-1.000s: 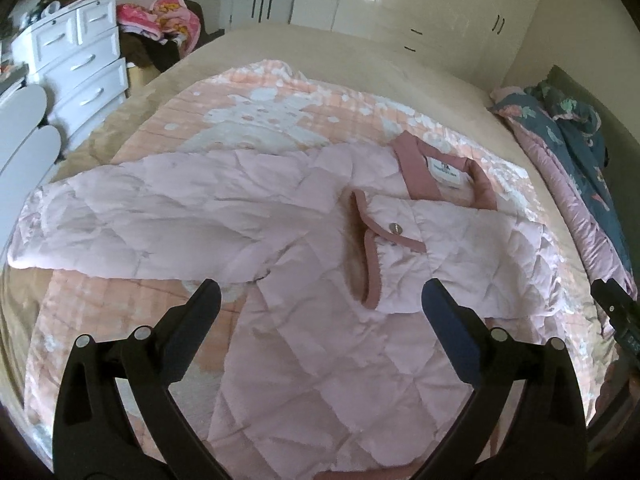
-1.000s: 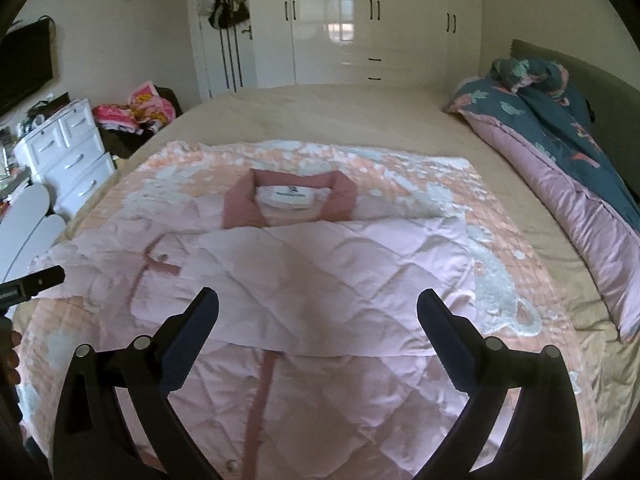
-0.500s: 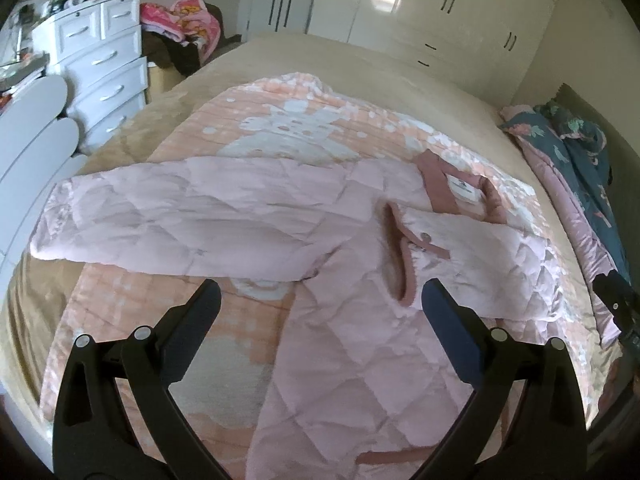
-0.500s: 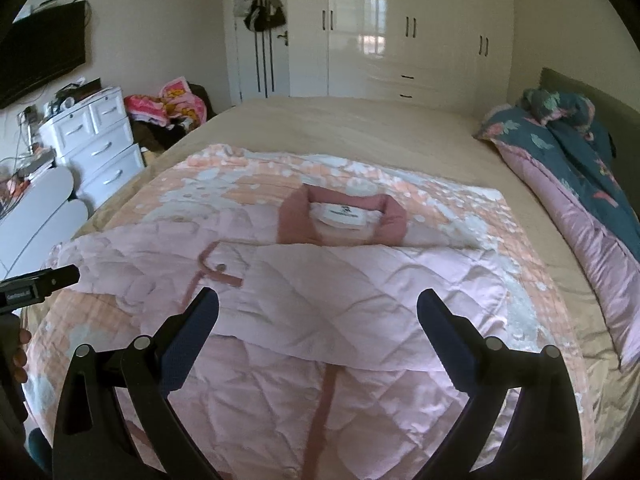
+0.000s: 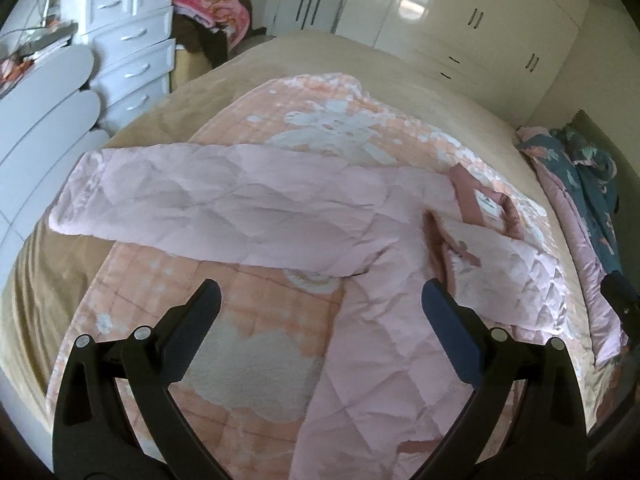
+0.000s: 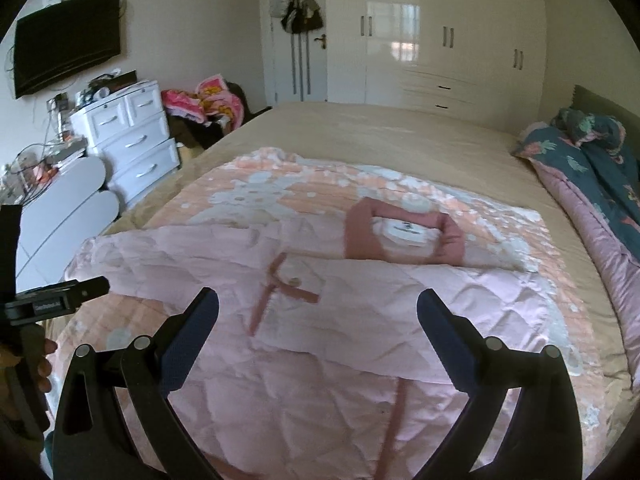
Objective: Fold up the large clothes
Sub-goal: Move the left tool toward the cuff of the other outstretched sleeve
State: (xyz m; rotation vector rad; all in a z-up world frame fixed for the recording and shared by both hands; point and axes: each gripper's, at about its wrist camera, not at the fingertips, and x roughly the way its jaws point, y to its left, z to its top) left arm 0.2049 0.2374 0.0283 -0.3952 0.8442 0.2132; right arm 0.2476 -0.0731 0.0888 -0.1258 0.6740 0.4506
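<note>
A pale pink quilted jacket (image 5: 376, 280) with dusty-rose trim lies spread on the bed. Its right sleeve (image 6: 400, 304) is folded across the chest below the rose collar (image 6: 404, 236). The other sleeve (image 5: 208, 204) stretches out flat toward the left edge of the bed. My left gripper (image 5: 320, 304) hovers open above the armpit area, holding nothing. My right gripper (image 6: 318, 312) hovers open over the folded sleeve and cuff, also holding nothing. The left gripper's body and a hand (image 6: 44, 356) show at the left edge of the right wrist view.
The jacket rests on a peach patterned blanket (image 5: 248, 344) over a beige bed (image 6: 380, 136). A rolled dark floral quilt (image 6: 592, 160) lies along the right side. A white drawer chest (image 6: 128, 136), white rounded panels (image 5: 44, 120) and white wardrobes (image 6: 440, 40) surround the bed.
Both grippers have pulled back and risen, so more of the bed and room shows. The left view has swung left toward the outstretched sleeve. The jacket has not moved.
</note>
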